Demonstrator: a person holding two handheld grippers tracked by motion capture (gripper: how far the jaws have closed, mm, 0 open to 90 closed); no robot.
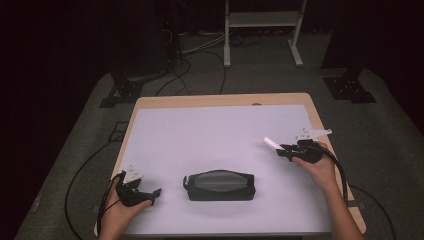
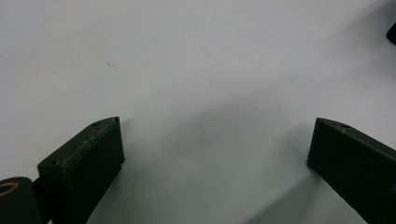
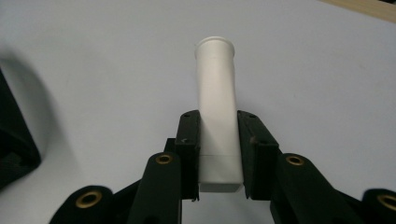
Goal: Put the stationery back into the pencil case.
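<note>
Smooth white, the cylindrical tube [image 3: 215, 107] sits clamped in the right gripper [image 1: 286, 150], right of the oblong black pouch [image 1: 220, 185]. Left of the pouch, the left gripper [image 2: 215, 154] rests low, jaws spread wide.

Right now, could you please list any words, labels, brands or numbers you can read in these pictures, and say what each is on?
None can be read.
White tube held in the right gripper: plain, no print showing.
Black pouch: no legible label or logo.
Left gripper and white table cover: unmarked.
</note>
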